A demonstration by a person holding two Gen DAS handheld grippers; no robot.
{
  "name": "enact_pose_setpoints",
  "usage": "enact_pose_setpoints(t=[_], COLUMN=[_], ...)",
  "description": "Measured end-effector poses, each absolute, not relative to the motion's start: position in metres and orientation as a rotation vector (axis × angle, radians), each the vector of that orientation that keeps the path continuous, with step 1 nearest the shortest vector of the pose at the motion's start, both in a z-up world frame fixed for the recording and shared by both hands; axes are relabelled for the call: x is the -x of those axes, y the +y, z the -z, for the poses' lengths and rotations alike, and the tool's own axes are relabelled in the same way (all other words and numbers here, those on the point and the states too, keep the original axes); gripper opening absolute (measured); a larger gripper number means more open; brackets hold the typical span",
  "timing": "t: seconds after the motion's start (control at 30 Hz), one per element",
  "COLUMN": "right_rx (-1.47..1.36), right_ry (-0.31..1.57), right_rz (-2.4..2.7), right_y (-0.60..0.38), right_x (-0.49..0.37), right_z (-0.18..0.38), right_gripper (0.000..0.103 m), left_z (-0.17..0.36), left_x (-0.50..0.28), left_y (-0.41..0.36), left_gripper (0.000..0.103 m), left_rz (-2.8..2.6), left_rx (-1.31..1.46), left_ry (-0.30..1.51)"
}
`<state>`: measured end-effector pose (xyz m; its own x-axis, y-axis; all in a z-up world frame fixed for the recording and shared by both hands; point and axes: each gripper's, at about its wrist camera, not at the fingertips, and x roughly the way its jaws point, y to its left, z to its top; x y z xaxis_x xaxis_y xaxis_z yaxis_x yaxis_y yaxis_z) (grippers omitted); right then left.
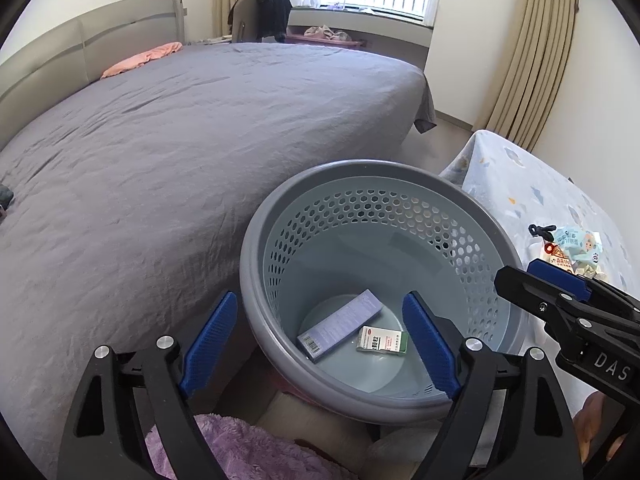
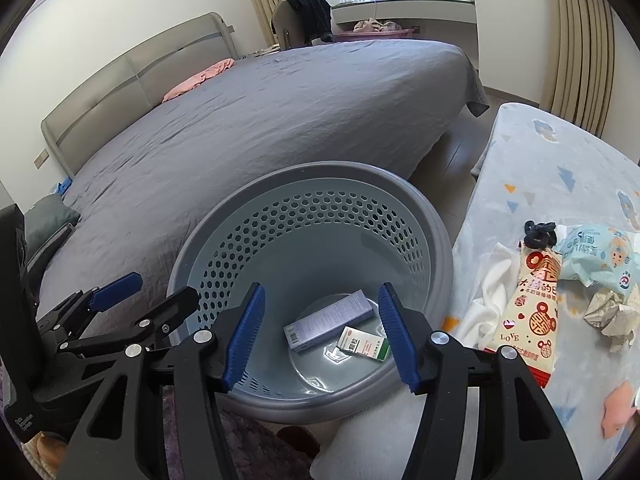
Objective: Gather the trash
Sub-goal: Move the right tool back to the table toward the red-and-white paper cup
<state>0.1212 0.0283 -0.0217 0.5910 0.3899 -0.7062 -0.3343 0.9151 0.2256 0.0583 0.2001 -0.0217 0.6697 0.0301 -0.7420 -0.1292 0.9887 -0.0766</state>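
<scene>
A grey perforated basket [image 1: 372, 168] [image 2: 320, 170] stands between the bed and a small table. At its bottom lie a purple-blue box [image 1: 340, 326] [image 2: 330, 318] and a white-and-green box [image 1: 384, 340] [image 2: 364, 343]. My left gripper [image 1: 320, 344] [image 2: 148, 294] hovers open over the basket's near rim, with nothing in its jaws. My right gripper [image 2: 322, 336] [image 1: 536, 280] hangs open just to its right, also empty. On the table lie a cream-and-red snack wrapper [image 2: 528, 308], a light blue packet [image 2: 596, 252] [image 1: 576, 240], crumpled paper [image 2: 612, 312] and a black hair tie [image 2: 540, 234].
A wide bed with a grey sheet [image 1: 160, 140] fills the left, with a pink cloth [image 1: 140, 58] near the headboard. The table's patterned blue cloth [image 2: 560, 168] is on the right. Purple fluffy fabric [image 1: 240, 452] lies below the grippers. A chair draped in dark clothing [image 1: 264, 12] stands by the window.
</scene>
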Motion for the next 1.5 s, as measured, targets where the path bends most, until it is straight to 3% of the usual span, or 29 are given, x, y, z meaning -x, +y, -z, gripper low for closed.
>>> enact_pose_setpoints(t=[0.5,1.5], right_rx=[-0.066,-0.133], right_ry=[0.792,0.766], right_rz=[-0.362,-0.082], right_y=[0.013,-0.116], right_x=[-0.093,-0.016], right_z=[0.012,0.025], right_gripper=[0.063,0.066], left_z=[0.008,0.000], left_x=[-0.039,-0.009], left_y=[0.190,0.080], left_gripper=[0.096,0.096], left_rz=[-0.121,0.025], left_rx=[0.088,-0.018], left_ry=[0.798,0.762])
